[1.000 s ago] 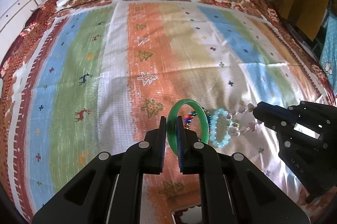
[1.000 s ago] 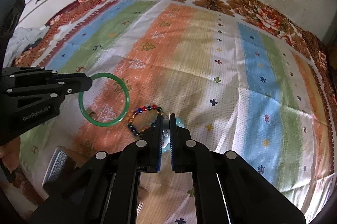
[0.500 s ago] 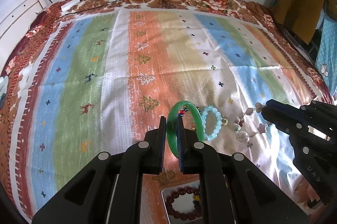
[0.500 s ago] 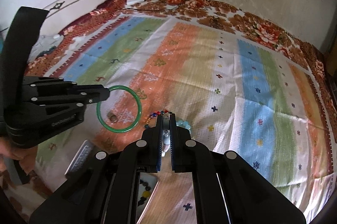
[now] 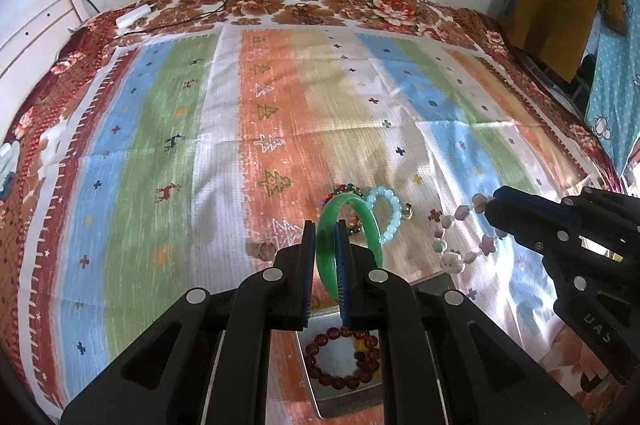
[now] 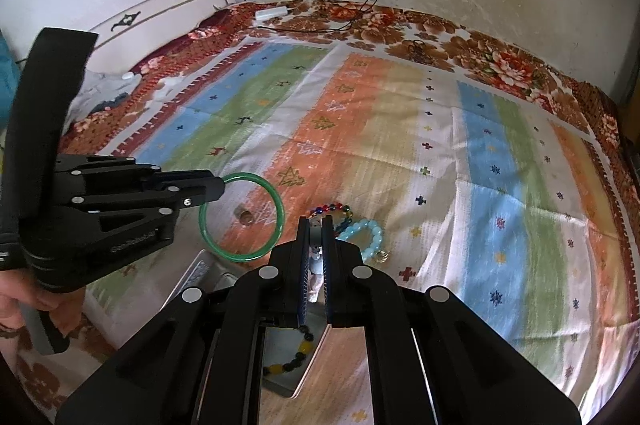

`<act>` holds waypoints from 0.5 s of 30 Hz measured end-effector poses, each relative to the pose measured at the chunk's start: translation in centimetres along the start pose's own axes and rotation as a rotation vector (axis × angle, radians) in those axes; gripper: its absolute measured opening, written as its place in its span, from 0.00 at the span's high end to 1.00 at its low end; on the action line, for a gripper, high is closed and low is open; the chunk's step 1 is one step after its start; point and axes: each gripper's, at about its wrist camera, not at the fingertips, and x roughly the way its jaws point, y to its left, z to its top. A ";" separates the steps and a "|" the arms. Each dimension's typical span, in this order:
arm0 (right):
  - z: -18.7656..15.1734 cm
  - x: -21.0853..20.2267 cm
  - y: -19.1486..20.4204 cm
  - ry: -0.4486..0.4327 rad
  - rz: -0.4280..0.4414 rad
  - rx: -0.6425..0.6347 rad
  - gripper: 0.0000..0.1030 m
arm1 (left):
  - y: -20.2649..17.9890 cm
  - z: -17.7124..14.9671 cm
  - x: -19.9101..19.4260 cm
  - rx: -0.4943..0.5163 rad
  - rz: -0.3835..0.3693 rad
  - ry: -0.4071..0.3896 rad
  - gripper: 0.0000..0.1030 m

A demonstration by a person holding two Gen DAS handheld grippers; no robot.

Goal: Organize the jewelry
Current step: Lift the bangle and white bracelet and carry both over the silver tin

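My left gripper (image 5: 325, 231) is shut on a green bangle (image 5: 366, 221) and holds it above the bed; the bangle also shows in the right wrist view (image 6: 276, 209). My right gripper (image 6: 316, 225) is shut on a pink and white charm bracelet (image 5: 460, 249) that hangs from its tips. A metal tray (image 5: 352, 407) lies below both grippers and holds a dark red bead bracelet (image 5: 340, 357) and a black and yellow bead bracelet (image 6: 296, 353). A light blue bead bracelet (image 5: 390, 213) and a multicoloured bead bracelet (image 6: 330, 209) lie on the bedspread.
The striped bedspread (image 5: 160, 145) covers the bed. A small ring (image 6: 245, 216) lies on it under the bangle. Cables and a white adapter (image 5: 134, 17) lie at the far edge by the wall. A white headboard (image 6: 160, 9) stands at the left.
Both grippers have pulled back and up with their bracelets. The metal tray with its bead bracelets has come into view below them.
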 end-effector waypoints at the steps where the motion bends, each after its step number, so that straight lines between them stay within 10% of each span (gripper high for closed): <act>1: -0.1 -0.2 0.1 0.001 0.004 -0.002 0.93 | -0.1 -0.1 -0.1 0.002 -0.001 -0.001 0.91; 15: -2.6 -0.5 1.2 0.040 0.033 0.002 0.93 | -1.2 -3.0 -1.9 0.027 -0.002 -0.009 0.91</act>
